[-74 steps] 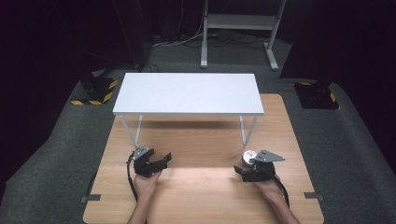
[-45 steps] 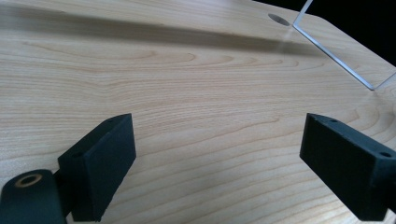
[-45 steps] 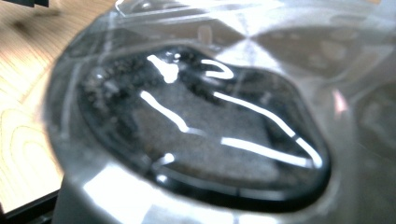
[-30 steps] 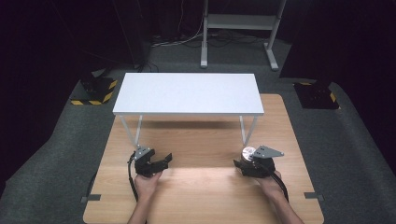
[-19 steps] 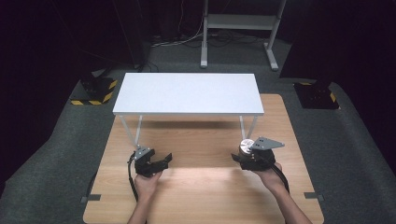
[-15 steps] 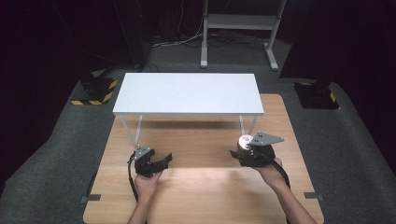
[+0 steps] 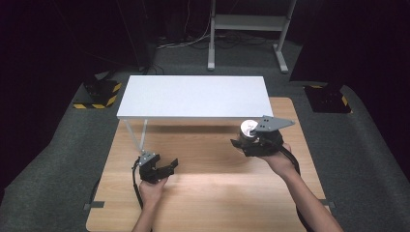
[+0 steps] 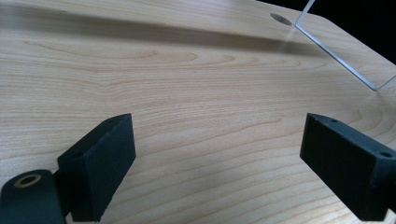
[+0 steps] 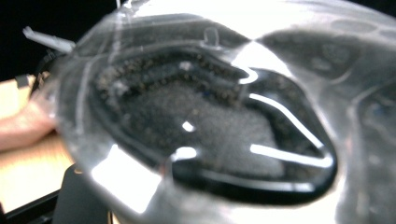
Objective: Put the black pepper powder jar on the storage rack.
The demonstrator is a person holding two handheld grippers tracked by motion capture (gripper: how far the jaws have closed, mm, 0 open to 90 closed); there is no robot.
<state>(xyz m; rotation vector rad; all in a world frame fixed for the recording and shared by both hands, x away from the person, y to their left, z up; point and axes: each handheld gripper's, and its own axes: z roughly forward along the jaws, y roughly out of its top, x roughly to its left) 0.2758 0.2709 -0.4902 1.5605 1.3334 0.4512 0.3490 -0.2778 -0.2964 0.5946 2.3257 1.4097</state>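
Note:
My right gripper [image 7: 245,141] hangs above the wooden table [image 7: 212,193], shut on a clear round container [image 7: 249,128] with a shiny top. It is just in front of the right part of the white shelf [image 7: 193,95]. In the right gripper view the container [image 9: 219,126] is very close and blurred, with dark grainy contents inside. One black jaw pokes out at the lower left. My left gripper [image 7: 162,169] rests low over the table's left side. It [image 8: 219,158] is open, and there is bare wood between its fingers [image 8: 100,163].
The white shelf stands on thin metal legs [image 8: 336,58] on the far half of the table. A round hole [image 8: 281,18] sits in the wood near one leg. Dark carpet surrounds the table, with black floor stands [image 7: 99,92] at both sides.
The right gripper has risen off the table and moved left and forward with the container, toward the shelf's front edge. The left gripper has stayed put.

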